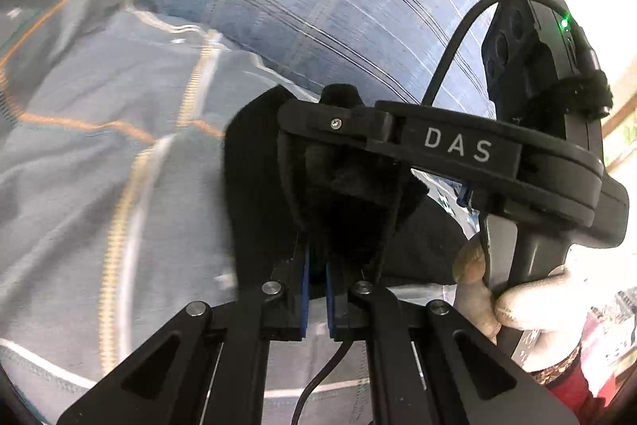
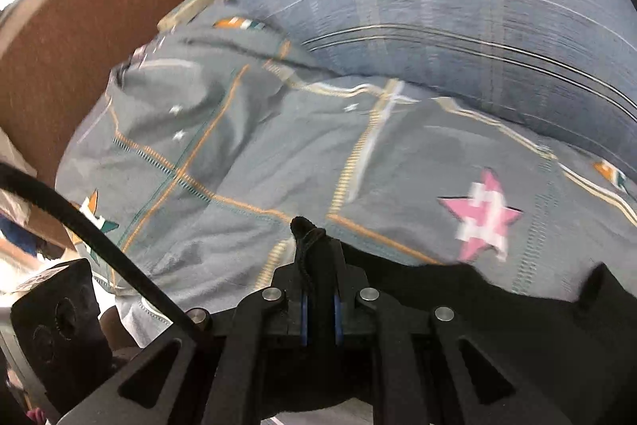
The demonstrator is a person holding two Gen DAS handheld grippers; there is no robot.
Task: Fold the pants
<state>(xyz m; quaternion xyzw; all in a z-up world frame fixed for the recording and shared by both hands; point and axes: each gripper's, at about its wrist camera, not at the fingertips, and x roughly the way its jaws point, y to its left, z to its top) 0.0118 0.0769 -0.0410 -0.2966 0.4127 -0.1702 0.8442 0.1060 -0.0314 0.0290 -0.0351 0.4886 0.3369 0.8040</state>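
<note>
The black pants (image 1: 254, 186) hang bunched between both grippers above the bed. In the left wrist view my left gripper (image 1: 338, 186) is shut on a fold of the black cloth. The right gripper (image 1: 290, 118) crosses just in front of it, its body marked DAS, held by a white-gloved hand (image 1: 529, 301). Seen from the right wrist, my right gripper (image 2: 314, 237) is shut on a pinched ridge of the pants (image 2: 477, 293), which spread to the right under it. The left gripper's body (image 2: 55, 321) shows at the lower left.
Below lies a grey-blue bed sheet (image 2: 258, 154) with orange lines and a pink star (image 2: 485, 222). A blue striped pillow (image 2: 458, 6) rests on its far side. A brown board (image 2: 79, 26) stands along the left. A cable (image 2: 99, 237) crosses the lower left.
</note>
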